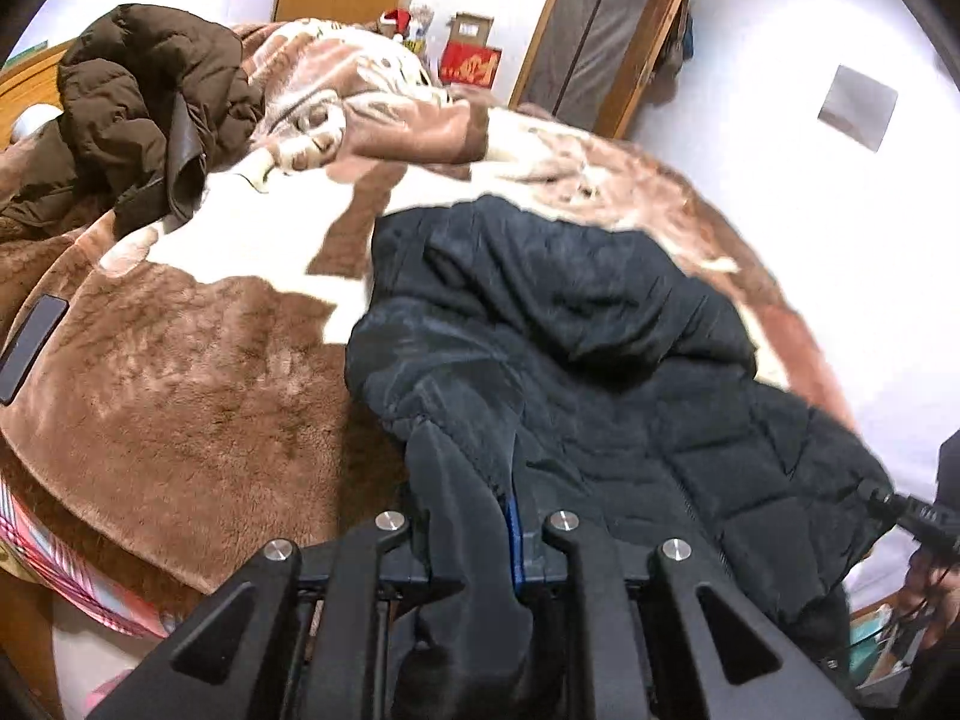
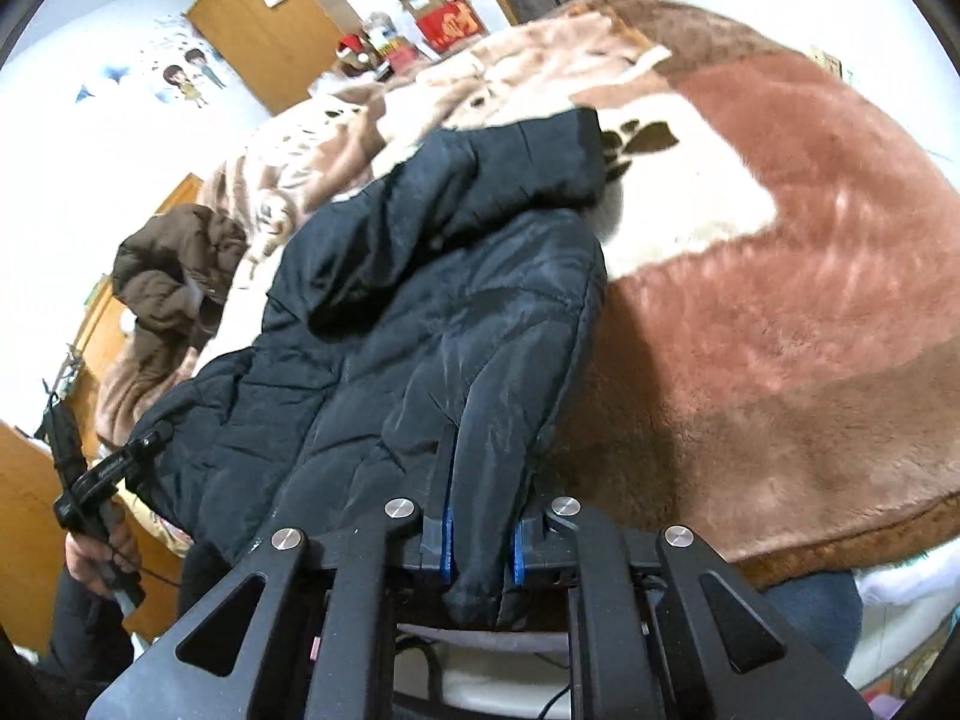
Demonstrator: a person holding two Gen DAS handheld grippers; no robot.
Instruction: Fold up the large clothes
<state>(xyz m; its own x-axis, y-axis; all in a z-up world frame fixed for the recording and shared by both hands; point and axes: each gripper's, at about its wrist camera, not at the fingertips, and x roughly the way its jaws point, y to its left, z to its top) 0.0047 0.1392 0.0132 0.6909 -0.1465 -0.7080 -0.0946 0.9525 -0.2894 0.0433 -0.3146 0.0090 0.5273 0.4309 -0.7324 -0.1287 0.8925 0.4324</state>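
A black quilted hooded jacket (image 1: 576, 348) lies on a brown and cream plush blanket (image 1: 198, 372) on the bed. My left gripper (image 1: 474, 480) is shut on a fold of the jacket's edge near the bed's front. In the right wrist view the jacket (image 2: 432, 300) stretches away, hood at the far end. My right gripper (image 2: 480, 480) is shut on another fold of the jacket's edge. The fabric hides both sets of fingertips. The other gripper shows at the left edge of the right wrist view (image 2: 120, 462).
A brown puffer jacket (image 1: 144, 96) is heaped at the far left of the bed, and shows in the right wrist view (image 2: 174, 276). A dark phone (image 1: 30, 342) lies on the blanket at left. Wooden doors (image 1: 600, 30) and red boxes (image 1: 471, 63) stand behind the bed.
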